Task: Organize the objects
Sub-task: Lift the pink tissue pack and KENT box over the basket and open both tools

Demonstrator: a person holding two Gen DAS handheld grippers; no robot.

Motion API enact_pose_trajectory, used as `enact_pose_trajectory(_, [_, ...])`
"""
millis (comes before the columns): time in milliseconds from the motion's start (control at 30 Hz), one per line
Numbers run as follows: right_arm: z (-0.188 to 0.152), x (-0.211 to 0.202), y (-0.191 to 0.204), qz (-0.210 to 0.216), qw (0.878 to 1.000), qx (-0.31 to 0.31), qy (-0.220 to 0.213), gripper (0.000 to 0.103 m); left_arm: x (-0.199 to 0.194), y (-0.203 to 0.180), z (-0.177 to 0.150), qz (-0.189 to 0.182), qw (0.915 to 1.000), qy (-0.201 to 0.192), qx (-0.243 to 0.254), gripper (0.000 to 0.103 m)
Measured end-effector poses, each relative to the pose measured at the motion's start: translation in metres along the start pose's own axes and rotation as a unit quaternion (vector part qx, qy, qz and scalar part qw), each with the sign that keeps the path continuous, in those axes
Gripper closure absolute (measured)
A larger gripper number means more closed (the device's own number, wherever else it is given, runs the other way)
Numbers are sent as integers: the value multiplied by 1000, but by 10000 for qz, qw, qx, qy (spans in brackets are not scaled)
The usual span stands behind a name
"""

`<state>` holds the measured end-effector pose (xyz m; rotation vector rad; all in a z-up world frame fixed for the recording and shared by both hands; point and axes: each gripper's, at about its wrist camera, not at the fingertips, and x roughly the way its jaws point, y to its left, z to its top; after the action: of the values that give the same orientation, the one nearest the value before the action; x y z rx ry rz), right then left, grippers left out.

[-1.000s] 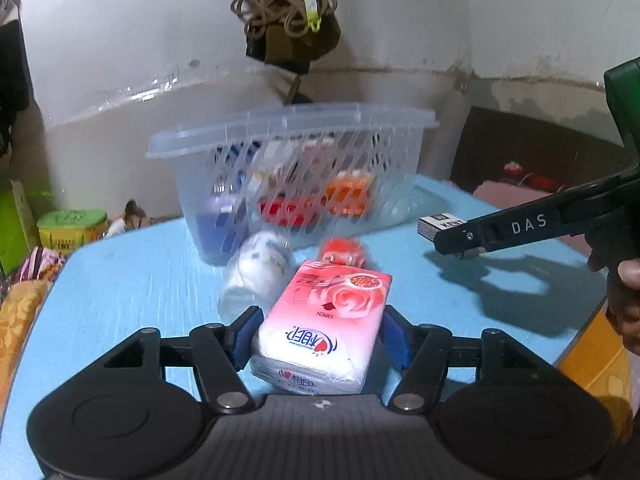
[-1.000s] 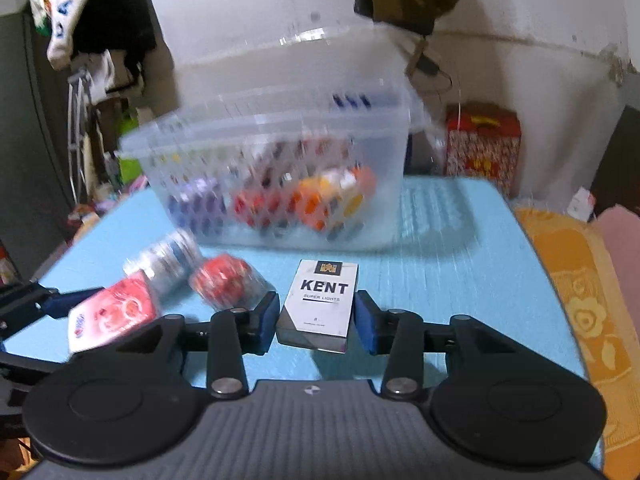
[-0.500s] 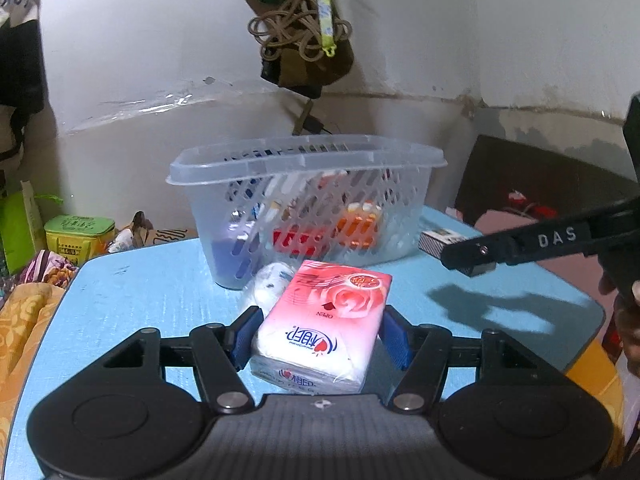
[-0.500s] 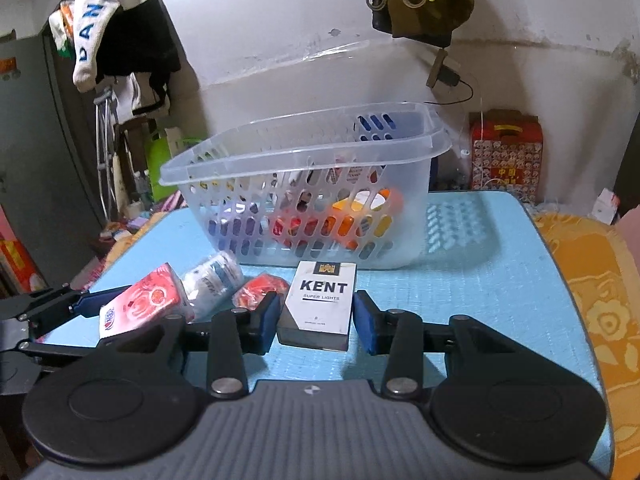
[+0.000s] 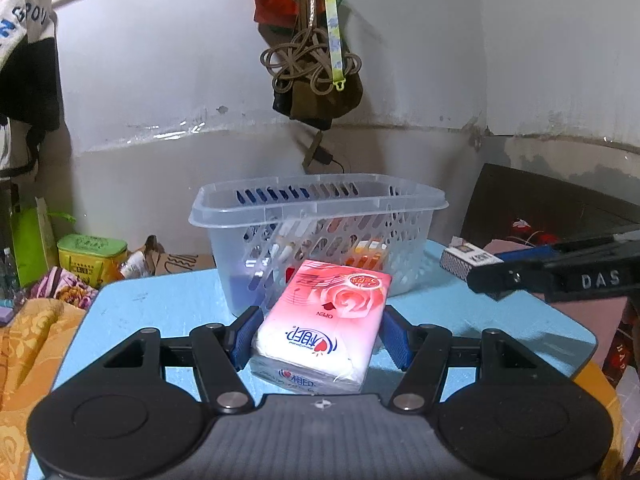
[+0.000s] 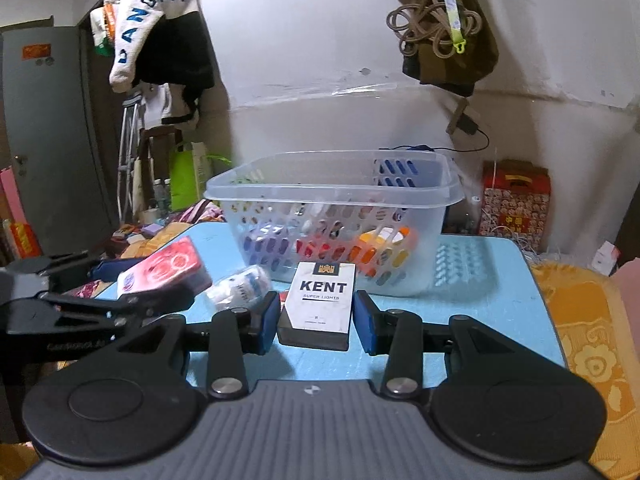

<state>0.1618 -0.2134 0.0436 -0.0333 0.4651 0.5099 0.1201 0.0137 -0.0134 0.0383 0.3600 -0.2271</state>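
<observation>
Both grippers have risen since a second ago, so the clear plastic basket (image 5: 320, 216) now sits lower and farther off in each view, and the motion blur of the earlier frames is gone. Left gripper (image 5: 322, 334) is clenched on a pink pack of tissues (image 5: 326, 320), its blue pads pressed to the pack's two long sides, and it carries the pack above the blue table (image 5: 160, 304), short of the basket's near wall. Right gripper (image 6: 316, 316) grasps a white KENT cigarette box (image 6: 320, 304) the same way, held upright between blue pads, also in front of the basket (image 6: 336, 204). From the right wrist view the left gripper (image 6: 132, 280) with the tissues (image 6: 160, 266) shows at the left, and on the table (image 6: 500, 280) beside it lies a small white bottle (image 6: 240, 284), near the basket's front. Inside the basket, orange, red and purple items show through the perforated wall, too blurred to name. From the left wrist view the right gripper (image 5: 480, 264) enters at the right edge with the cigarette box (image 5: 468, 258). A coil of rope (image 5: 308, 60) and a dark bag hang on the wall behind.
</observation>
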Motion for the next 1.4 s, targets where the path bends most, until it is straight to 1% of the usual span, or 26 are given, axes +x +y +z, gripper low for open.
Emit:
enact_pose_trajectory(267, [3, -9, 1, 76, 9999, -24, -148, 60, -4, 7, 7, 16, 9997, -66, -238, 36])
enact_pose_trajectory(600, [19, -19, -2, -19, 9986, -70, -533, 60, -15, 13, 27, 38, 9978, -404, -517, 36])
enact_pose_trajectory(733, [33, -22, -7, -86, 9972, -65, -744, 60, -17, 18, 40, 63, 9967, -502, -627, 36])
enact_pose_trajectory(867, [60, -12, -13, -208, 9955, 34, -924, 60, -15, 24, 63, 55, 9950, -661, -747, 36])
enact_pose_trajectory(933, [76, 0, -13, -348, 9943, -22, -1007, 60, -7, 24, 78, 54, 9946, -678, -789, 36])
enact_pose_trajectory(1033, [99, 22, -18, -404, 9937, 25, -1041, 60, 9, 23, 99, 48, 9938, -732, -831, 36])
enact_pose_trajectory(1100, [112, 39, -21, -551, 9939, -134, -948, 60, 22, 24, 114, 137, 9940, -744, -796, 36])
enact_pose_trajectory(1133, [115, 45, -26, -555, 9945, -91, -880, 60, 31, 25, 120, 193, 9939, -743, -793, 36])
enact_pose_trajectory(1167, [117, 51, -32, -511, 9948, 29, -878, 60, 43, 26, 126, 251, 9942, -669, -805, 36])
enact_pose_trajectory(1233, [119, 64, -39, -441, 9956, 71, -829, 60, 70, 31, 133, 251, 9951, -440, -844, 36])
enact_pose_trajectory(1300, [120, 80, -42, -480, 9963, -18, -713, 60, 97, 38, 135, 298, 9946, -243, -961, 36])
enact_pose_trajectory(1400, [122, 102, -43, -374, 9977, -230, -512, 59, 119, 45, 137, 339, 9935, -158, -1080, 36])
